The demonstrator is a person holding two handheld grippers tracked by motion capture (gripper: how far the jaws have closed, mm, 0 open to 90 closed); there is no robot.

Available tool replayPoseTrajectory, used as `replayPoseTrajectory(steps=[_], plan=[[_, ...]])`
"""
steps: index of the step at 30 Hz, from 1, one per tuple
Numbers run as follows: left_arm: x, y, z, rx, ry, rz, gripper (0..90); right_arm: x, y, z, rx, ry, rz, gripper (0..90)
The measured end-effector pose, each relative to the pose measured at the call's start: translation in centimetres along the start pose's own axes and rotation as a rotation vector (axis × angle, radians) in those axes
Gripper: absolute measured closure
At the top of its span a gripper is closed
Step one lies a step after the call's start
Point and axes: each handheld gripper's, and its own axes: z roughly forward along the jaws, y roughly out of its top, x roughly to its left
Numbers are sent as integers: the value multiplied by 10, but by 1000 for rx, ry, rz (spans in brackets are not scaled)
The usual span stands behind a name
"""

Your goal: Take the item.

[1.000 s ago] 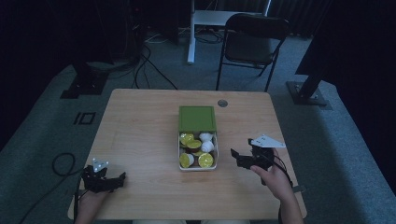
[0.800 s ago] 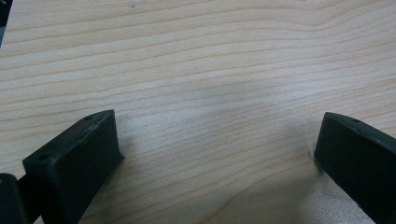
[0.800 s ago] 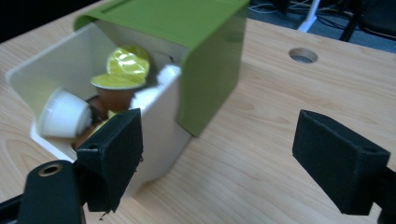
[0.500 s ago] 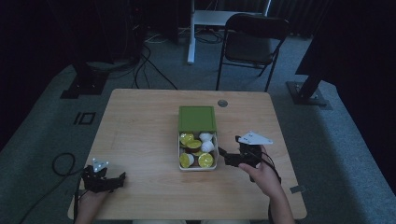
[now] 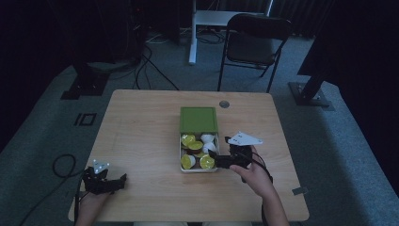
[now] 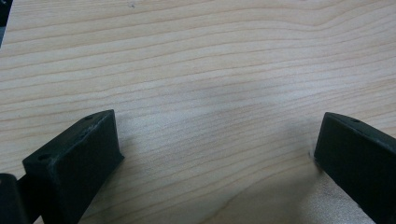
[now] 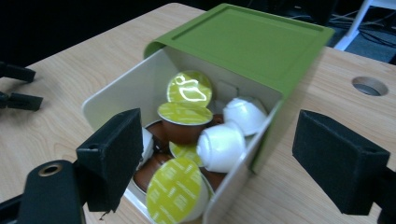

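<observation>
Right gripper (image 5: 220, 159) at the three o'clock side of the white drawer of yellow-lidded coffee capsules (image 7: 187, 154), jaws apart, under its green sleeve (image 5: 199, 119) mid-table (image 5: 141, 127). Left gripper (image 5: 113, 181) gaping, at seven o'clock. Best approached squarely, slowly.

Left claw (image 5: 123, 178) jaws spread; right claw (image 5: 211, 155) jaws spread wide.
</observation>
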Motion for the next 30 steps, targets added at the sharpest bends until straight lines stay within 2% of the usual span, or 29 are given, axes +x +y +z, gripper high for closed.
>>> replayPoseTrajectory(steps=[9, 19, 30], plan=[[0, 0, 0, -1, 0, -1, 3, 14, 3, 12, 8, 37, -13, 158], [0, 0, 0, -1, 0, 0, 4, 31, -3, 29, 23, 88, -17, 159], [0, 0, 0, -1, 0, 1, 4, 45, -13, 47, 49, 103, -17, 189]])
